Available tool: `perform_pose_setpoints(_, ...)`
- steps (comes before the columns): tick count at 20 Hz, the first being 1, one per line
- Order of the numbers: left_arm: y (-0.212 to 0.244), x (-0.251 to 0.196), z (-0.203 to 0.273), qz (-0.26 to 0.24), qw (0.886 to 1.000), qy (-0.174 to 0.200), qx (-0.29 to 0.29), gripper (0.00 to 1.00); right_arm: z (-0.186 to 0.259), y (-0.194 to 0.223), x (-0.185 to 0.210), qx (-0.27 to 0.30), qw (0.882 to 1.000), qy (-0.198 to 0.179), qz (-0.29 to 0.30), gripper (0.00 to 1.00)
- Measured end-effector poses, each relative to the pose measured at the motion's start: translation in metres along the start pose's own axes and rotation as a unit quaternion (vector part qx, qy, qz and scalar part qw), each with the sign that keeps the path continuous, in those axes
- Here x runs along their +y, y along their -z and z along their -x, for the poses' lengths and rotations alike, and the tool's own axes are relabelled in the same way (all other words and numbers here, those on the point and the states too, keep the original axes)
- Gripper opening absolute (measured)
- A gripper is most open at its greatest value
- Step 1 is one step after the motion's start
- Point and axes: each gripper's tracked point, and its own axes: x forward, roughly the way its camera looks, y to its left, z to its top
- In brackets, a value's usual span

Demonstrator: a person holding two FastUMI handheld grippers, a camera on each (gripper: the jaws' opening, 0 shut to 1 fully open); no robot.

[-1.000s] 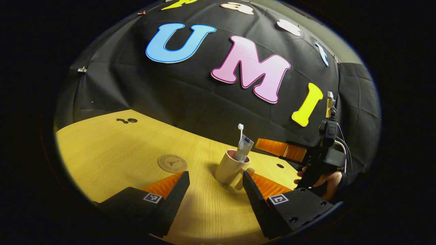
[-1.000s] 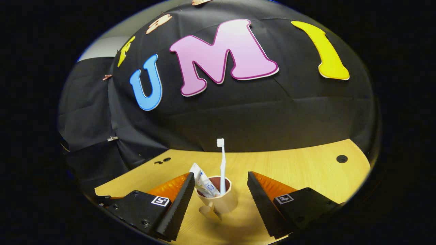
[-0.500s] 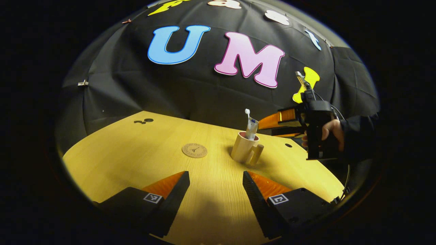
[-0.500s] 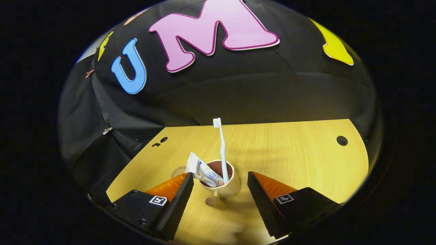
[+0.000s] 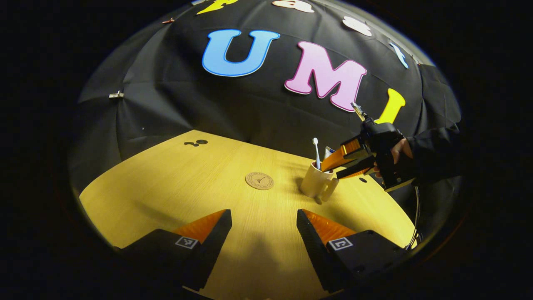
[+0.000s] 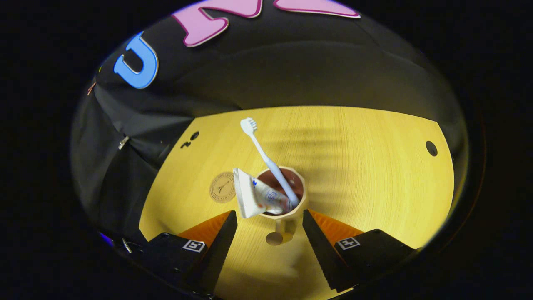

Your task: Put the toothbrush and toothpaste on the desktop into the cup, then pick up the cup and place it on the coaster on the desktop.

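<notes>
No readable text is found apart from the wall's letters. Blue print is carried on the toothpaste tube [image 6: 259, 196] in the cup [image 6: 300, 192], but it is too small and blurred to be read. A round stamped emblem with a tower-like figure and a ring of tiny lettering is borne by the coaster [image 5: 259, 181], and none of it can be made out. Square black-and-white coded markers are fixed on the finger blocks of the left gripper [image 5: 263, 216] and the right gripper [image 6: 270, 218].

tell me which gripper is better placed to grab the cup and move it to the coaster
Right. The right gripper hangs open just above the cup, handle between its fingers. The left gripper is open too, but farther from the cup, with the coaster ahead.
</notes>
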Motion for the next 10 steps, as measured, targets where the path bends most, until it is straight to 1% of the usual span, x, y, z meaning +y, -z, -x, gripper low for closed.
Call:
perform_pose_setpoints(1,0.0,0.002,0.002,0.0,1.0,0.0,0.005,0.98,-0.003,0.005,-0.003,0.018,1.0,0.006,0.009,0.98)
perform_pose_setpoints(3,-0.004,0.01,0.004,-0.012,1.0,-0.002,0.009,0.98,-0.012,0.009,-0.009,0.036,0.999,0.024,0.02,0.98)
perform_pose_setpoints(5,-0.004,0.02,0.009,-0.027,1.0,-0.005,0.012,0.98,-0.028,0.016,-0.005,0.055,0.998,0.036,0.022,0.98)
perform_pose_setpoints(6,-0.004,0.026,0.011,-0.032,0.999,-0.009,0.014,0.98,-0.034,0.02,-0.006,0.068,0.996,0.044,0.034,0.97)
perform_pose_setpoints(8,0.0,0.038,0.014,-0.029,0.999,-0.019,0.026,0.98,-0.041,0.026,-0.014,0.09,0.992,0.061,0.058,0.96)
perform_pose_setpoints(9,0.002,0.042,0.016,-0.025,0.999,-0.023,0.032,0.98,-0.045,0.028,-0.014,0.096,0.991,0.066,0.063,1.0)
perform_pose_setpoints(10,0.005,0.046,0.019,-0.024,0.999,-0.025,0.038,0.98,-0.048,0.028,-0.014,0.099,0.991,0.07,0.064,1.0)
